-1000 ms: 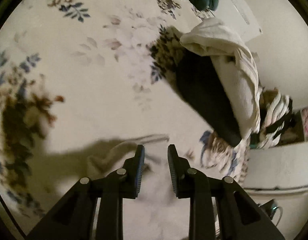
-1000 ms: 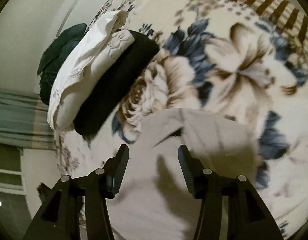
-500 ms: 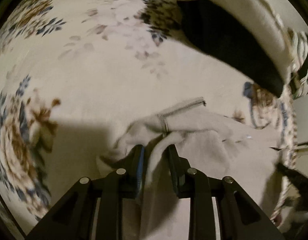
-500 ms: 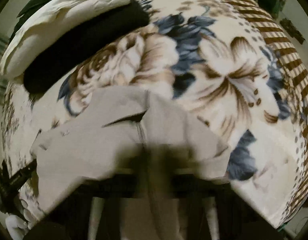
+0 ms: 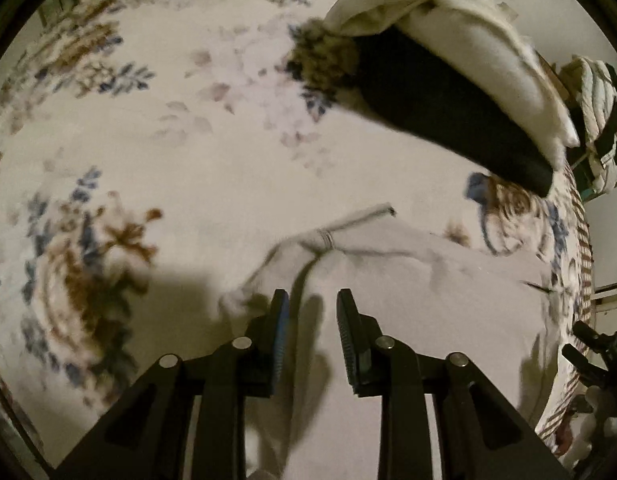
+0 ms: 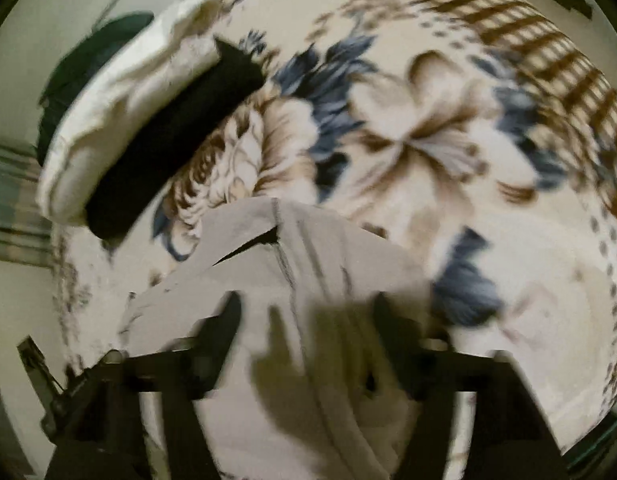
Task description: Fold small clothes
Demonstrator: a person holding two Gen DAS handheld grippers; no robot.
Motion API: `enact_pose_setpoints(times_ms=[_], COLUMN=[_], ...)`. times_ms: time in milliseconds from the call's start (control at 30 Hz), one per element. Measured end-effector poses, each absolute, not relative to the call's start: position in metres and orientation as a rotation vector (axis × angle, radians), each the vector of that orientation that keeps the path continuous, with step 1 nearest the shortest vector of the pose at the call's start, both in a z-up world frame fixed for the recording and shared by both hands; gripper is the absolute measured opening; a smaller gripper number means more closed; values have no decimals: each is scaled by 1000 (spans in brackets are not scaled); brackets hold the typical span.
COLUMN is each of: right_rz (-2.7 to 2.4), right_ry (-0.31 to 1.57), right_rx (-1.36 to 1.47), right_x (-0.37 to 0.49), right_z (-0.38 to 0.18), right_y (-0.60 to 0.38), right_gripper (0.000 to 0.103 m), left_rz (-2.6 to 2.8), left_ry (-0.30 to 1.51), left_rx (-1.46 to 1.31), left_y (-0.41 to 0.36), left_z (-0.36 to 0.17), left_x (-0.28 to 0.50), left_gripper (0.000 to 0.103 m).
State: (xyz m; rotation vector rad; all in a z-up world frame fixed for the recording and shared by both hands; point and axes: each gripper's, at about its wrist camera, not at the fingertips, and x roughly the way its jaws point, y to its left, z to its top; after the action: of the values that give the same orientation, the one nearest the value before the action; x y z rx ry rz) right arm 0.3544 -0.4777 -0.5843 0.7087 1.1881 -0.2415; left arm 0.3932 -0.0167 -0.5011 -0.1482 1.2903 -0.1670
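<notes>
The left gripper (image 5: 311, 300) points down at a pale grey garment (image 5: 408, 280) spread on a floral blanket (image 5: 188, 152). Its fingers (image 5: 279, 320) have just been opening and stand apart, clear of the cloth, with a raised fold of the garment running between and beyond them. Further beyond the fingers and to their right lie a black folded item (image 5: 440, 108) and a cream one (image 5: 476, 52) on top of it.

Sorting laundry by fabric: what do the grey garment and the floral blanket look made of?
Grey garment: likely thin woven cotton or blend, matte, with sharp creases and stitched seams. Floral blanket: probably plush fleece, soft and fuzzy-looking, though blur leaves that open.
</notes>
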Motion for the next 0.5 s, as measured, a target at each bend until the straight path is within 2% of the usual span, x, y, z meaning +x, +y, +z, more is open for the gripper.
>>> enact_pose_setpoints(times_ms=[33, 67, 100, 167, 300, 500], right_rz=[-238, -239, -227, -206, -153, -26], right_ry=[1193, 1199, 1206, 1249, 1327, 1406], right_rx=[723, 727, 731, 722, 693, 596], right_x=[344, 336, 329, 318, 311, 346], right_z=[-582, -581, -581, -583, -583, -567], right_y=[-483, -487, -491, -492, -497, -526], right_gripper=[76, 76, 79, 84, 84, 85], left_rz=[-164, -162, -164, -178, -181, -37], left_ry=[1286, 1289, 1292, 1320, 1369, 1449], left_rx=[-123, -115, -120, -165, -278, -668], left_y=[-21, -26, -29, -38, -68, -120], left_z=[-495, -492, -489, -487, -488, -512], left_x=[382, 375, 367, 345, 305, 233], left_gripper=[84, 100, 103, 103, 103, 103])
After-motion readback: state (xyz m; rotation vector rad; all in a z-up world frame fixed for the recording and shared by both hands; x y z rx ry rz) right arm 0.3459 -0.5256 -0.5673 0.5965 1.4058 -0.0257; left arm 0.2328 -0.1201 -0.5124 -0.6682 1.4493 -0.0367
